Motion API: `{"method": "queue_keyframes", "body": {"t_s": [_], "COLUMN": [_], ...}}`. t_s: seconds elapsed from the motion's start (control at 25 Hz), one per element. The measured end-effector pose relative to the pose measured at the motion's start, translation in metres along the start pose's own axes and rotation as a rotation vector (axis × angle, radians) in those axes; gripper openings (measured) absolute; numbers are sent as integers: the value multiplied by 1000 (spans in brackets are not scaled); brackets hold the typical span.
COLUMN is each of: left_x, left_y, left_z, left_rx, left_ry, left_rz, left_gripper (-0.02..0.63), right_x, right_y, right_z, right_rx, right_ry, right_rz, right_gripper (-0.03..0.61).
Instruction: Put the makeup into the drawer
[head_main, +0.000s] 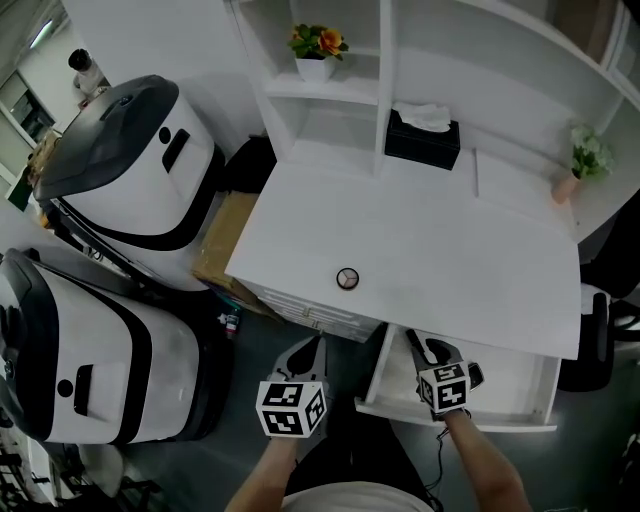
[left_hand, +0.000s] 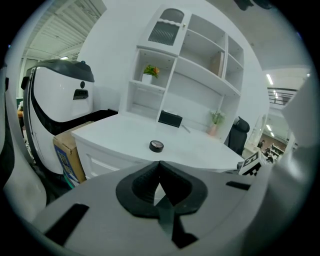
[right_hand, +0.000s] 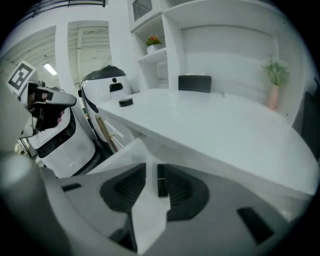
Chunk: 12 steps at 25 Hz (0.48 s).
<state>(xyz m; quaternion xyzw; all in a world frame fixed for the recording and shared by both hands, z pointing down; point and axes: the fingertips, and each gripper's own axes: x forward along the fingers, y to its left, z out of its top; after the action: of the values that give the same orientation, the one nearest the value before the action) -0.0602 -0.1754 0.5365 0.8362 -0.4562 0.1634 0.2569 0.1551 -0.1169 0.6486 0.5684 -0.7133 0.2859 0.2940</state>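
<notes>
A small round black compact (head_main: 346, 278) lies near the front edge of the white desk (head_main: 440, 240); it also shows in the left gripper view as the compact (left_hand: 156, 146) and far off in the right gripper view as the compact (right_hand: 126, 102). Under the desk's right side a white drawer (head_main: 510, 382) stands pulled out. My right gripper (head_main: 428, 352) hangs over its left part, jaws apart. A slim black makeup tube (right_hand: 161, 180) sits between them beside the right pad, with white drawer floor (right_hand: 127, 156) showing on its other side. My left gripper (head_main: 308, 352) hovers before the desk front, its tips (left_hand: 159, 165) together and empty.
Two large white-and-black machines (head_main: 135, 170) (head_main: 80, 350) and a cardboard box (head_main: 225, 240) stand left of the desk. On the desk's back shelves are a black tissue box (head_main: 422, 138), a flower pot (head_main: 316, 50) and a small plant (head_main: 582, 160). A dark chair (head_main: 600, 320) is at the right.
</notes>
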Motion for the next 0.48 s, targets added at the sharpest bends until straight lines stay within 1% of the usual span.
{"method": "queue_keyframes", "body": {"t_s": [0.32, 0.48], "left_x": [-17, -27], "left_y": [-3, 1], "left_z": [4, 8], "left_rx": [15, 15], "left_ry": [-32, -53], "left_rz": [-20, -14], "left_gripper": [3, 3], "right_x": [-45, -63], "right_y": [25, 48], "right_z": [47, 81], "right_rx": [43, 31], "right_ry": [-182, -277], "right_rz": [17, 67], "right_gripper": [117, 117]}}
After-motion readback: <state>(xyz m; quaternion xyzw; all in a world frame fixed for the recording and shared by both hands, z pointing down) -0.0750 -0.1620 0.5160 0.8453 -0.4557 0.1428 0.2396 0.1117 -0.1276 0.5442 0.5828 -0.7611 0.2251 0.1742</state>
